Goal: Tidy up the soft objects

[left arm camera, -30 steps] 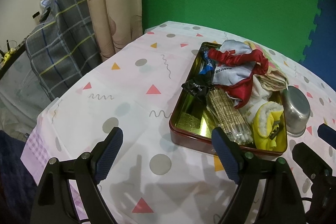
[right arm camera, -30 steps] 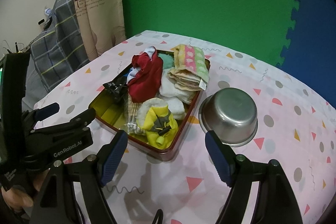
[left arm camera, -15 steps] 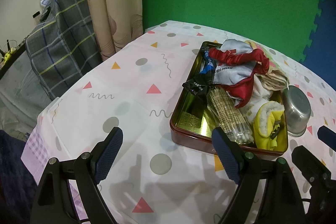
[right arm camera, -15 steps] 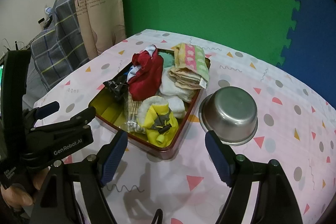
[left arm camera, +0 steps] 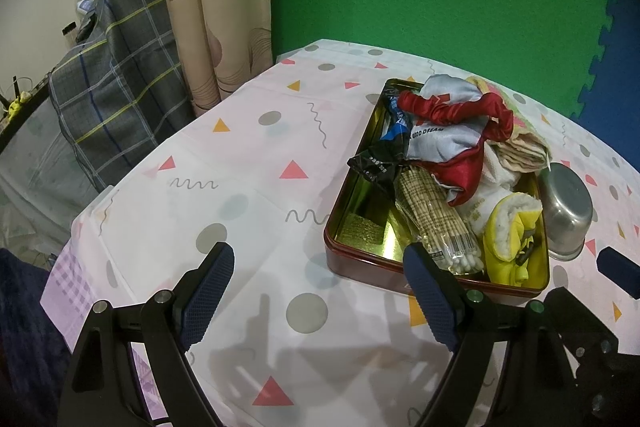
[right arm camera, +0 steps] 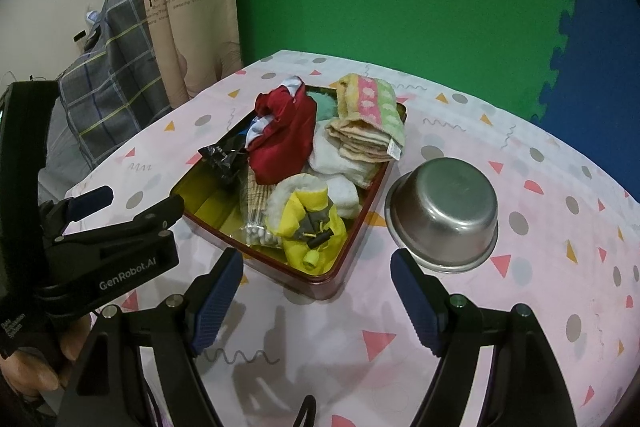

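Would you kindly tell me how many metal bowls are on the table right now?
1. The metal bowl sits upside down on the tablecloth, just right of the tin tray of soft things. Another could hide under the pile, but none shows.

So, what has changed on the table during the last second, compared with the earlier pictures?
Almost nothing. Both views drift very slightly, so the grippers barely shifted. The left gripper and right gripper remain open and empty; nothing was grasped or released. The tin tray with its yellow garment, red cloth and folded towels lies as before, and the steel bowl stays upside down beside it.
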